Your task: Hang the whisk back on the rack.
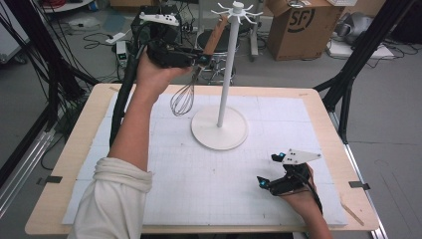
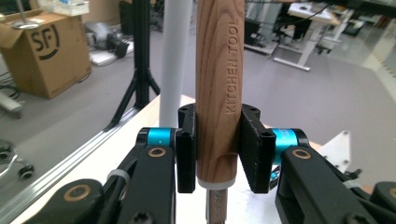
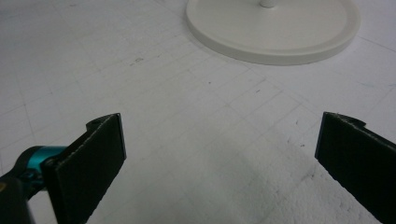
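We're seeing black grippers with cyan joints and brass pins: left gripper (image 1: pixel 199 59), right gripper (image 1: pixel 268 172) with grey plate; cream rolled-up sleeve (image 1: pixel 117 186).

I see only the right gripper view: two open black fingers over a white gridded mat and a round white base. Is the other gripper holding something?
Observer: Yes. The left gripper is shut on the light wooden handle of a metal wire whisk.
Operator: Is the whisk on the table?
Observer: No, it is lifted in the air, wire end down, beside the tall white stand.
Operator: What is on top of the stand?
Observer: A ring of white hooks, all empty.
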A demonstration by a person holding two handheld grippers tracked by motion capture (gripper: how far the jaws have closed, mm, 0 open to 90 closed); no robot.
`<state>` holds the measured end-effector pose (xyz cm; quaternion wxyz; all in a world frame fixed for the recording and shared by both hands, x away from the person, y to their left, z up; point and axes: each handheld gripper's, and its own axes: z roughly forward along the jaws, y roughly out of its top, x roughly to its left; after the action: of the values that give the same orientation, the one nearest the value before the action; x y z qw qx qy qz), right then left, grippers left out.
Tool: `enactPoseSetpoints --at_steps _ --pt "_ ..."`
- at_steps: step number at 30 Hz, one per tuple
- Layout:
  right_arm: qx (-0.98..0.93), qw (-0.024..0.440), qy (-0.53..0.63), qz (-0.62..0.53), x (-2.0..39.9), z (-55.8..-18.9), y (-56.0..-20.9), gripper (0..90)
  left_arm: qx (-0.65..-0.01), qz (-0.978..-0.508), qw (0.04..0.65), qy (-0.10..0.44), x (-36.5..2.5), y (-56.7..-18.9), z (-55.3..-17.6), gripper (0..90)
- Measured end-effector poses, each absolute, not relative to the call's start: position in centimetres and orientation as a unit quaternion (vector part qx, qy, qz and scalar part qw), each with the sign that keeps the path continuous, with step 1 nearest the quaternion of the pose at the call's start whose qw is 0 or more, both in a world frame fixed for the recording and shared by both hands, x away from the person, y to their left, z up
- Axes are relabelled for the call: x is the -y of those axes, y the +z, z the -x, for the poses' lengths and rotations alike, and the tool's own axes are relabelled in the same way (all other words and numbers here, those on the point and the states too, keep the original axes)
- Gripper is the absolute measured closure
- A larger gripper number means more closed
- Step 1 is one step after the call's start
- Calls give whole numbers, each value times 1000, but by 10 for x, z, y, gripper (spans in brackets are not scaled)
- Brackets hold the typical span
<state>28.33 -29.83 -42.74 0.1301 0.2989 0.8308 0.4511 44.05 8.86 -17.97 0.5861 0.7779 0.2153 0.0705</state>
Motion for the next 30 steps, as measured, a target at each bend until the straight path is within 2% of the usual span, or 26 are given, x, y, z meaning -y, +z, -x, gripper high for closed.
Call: enactPoseSetpoints --at_steps 9,11,15,22,30 --pt "-832 131 449 -298 297 -283 -428 8 -221 -792 562 85 -72 -182 -444 684" --pt "-832 131 449 -298 298 -283 -428 8 -225 -798 553 86 -70 -184 -445 605" --pt "-834 132 446 -297 298 -283 -428 8 -230 -802 544 87 -71 -184 -445 526" --pt "-834 131 447 -296 297 -283 -428 8 -243 -805 535 85 -78 -184 -442 406" --pt "-834 132 446 -295 296 -282 -428 8 -249 -811 524 75 -89 -195 -436 307"
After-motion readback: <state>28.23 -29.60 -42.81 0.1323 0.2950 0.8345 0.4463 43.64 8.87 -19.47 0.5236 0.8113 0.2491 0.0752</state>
